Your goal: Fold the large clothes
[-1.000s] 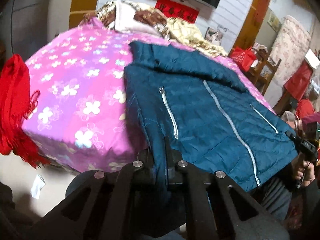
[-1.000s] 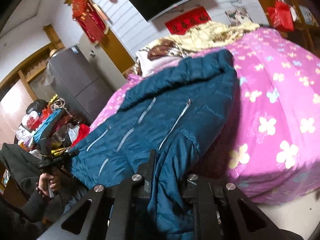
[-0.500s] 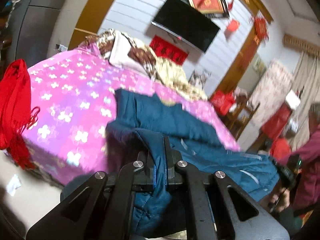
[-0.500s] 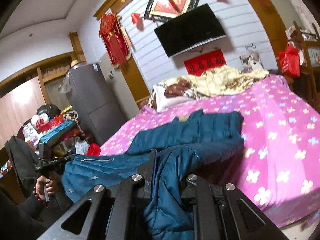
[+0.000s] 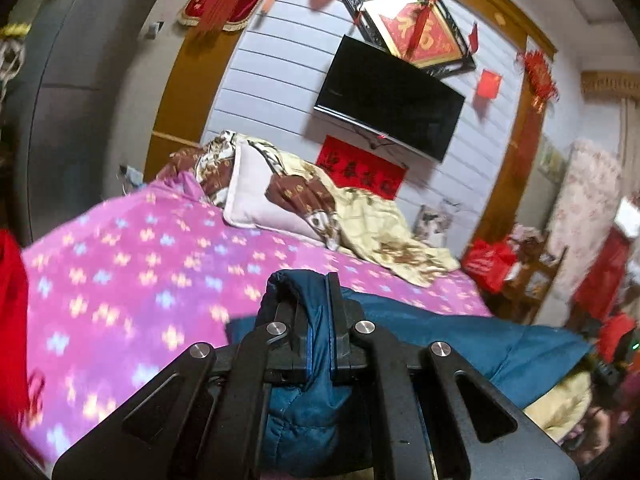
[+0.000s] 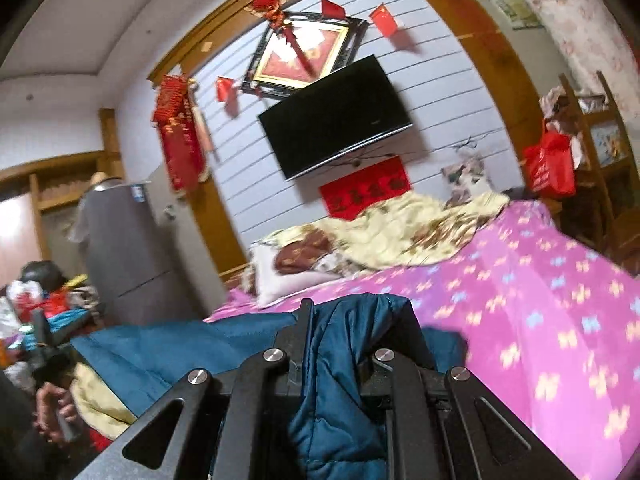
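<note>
We couldn't really read anything. The red banner (image 5: 362, 172) under the TV (image 5: 390, 98) had dark characters, and the framed red diamond (image 5: 416, 34) a gold one, all too blurry.

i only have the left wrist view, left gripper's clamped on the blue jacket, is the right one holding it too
Observer: Yes, the right gripper is shut on the blue jacket, fabric bunched between its fingers.
Operator: anything over on the left of that view
Observer: A hand grips the other tool's handle, low left.
Operator: and behind it
Observer: A grey fridge stands there with a hat on top.
</note>
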The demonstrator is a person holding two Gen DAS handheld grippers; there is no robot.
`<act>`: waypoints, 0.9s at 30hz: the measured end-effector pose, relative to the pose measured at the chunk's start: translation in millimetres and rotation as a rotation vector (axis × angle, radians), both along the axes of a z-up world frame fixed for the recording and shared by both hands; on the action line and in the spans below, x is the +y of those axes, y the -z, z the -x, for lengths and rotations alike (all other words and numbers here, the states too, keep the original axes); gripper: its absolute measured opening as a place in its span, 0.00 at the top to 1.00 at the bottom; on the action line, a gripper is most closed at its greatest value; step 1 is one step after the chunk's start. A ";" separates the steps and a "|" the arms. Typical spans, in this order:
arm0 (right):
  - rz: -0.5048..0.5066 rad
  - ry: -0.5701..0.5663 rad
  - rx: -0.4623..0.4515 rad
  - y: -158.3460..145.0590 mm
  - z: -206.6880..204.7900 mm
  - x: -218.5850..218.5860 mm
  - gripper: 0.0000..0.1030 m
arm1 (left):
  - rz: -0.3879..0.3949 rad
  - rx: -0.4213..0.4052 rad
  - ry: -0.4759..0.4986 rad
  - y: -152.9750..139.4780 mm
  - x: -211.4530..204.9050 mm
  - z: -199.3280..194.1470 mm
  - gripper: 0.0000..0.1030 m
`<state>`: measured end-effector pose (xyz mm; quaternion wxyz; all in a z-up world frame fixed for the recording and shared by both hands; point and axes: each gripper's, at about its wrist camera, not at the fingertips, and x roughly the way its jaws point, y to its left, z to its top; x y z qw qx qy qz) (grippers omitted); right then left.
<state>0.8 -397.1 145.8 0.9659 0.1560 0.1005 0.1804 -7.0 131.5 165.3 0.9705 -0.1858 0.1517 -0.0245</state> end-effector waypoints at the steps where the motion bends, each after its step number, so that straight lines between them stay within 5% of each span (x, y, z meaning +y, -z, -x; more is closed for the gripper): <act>1: 0.004 0.014 0.007 -1.4 -14.3 1.7 0.88 | -0.011 0.008 -0.015 2.1 -1.4 -22.4 0.96; 11: -0.003 0.166 0.205 49.1 -166.0 20.8 0.88 | -0.092 0.269 -0.106 92.8 -14.5 -178.0 0.96; 18: 0.065 0.180 0.267 83.0 -200.4 24.2 0.88 | -0.130 0.364 -0.148 138.0 -24.3 -202.7 0.96; 27: 0.107 0.195 0.324 104.5 -211.5 27.7 0.88 | -0.128 0.397 -0.141 155.1 -28.4 -208.7 0.95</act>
